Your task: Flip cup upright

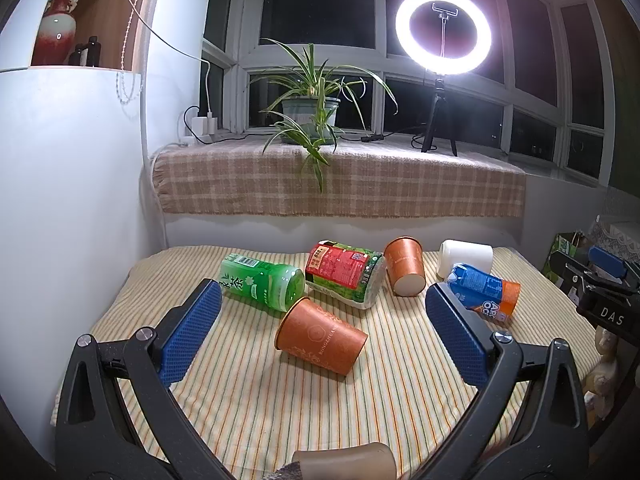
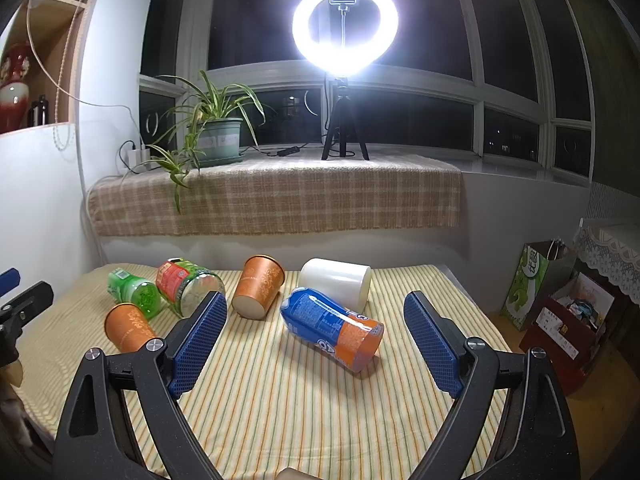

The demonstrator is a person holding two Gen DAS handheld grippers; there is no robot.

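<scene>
Lying on its side near the middle of the striped cloth (image 1: pixel 248 400): an orange paper cup (image 1: pixel 322 336), long axis running from near left to far right, open mouth turned toward the left and the camera, closed base pointing away to the right. Framed between the spread blue pads of the left gripper (image 1: pixel 322 332), jaws wide apart, holding nothing, touching nothing. Just behind the cup's rim, a green bottle (image 1: pixel 264 282) on its side, nearly touching; behind that, a red-and-green bottle (image 1: pixel 344 276), also tipped over. Bare cloth in front of the cup and to its right.

Further back, a second orange cup (image 1: pixel 405 266), tilted over with its flat base toward the camera and its mouth away. Beside it a white cylinder (image 1: pixel 466 258) lying down, and a blue-and-orange bottle (image 2: pixel 332 326) on its side, cap end to the far left, between the pads of the right gripper (image 2: pixel 316 334). Released as well, jaws wide, nothing gripped. Open cloth below that bottle down to the near edge.

Beyond the table, a checked blanket (image 2: pixel 280 196) on the sill, a potted plant (image 2: pixel 212 136) and a glowing ring light (image 2: pixel 345 24).
</scene>
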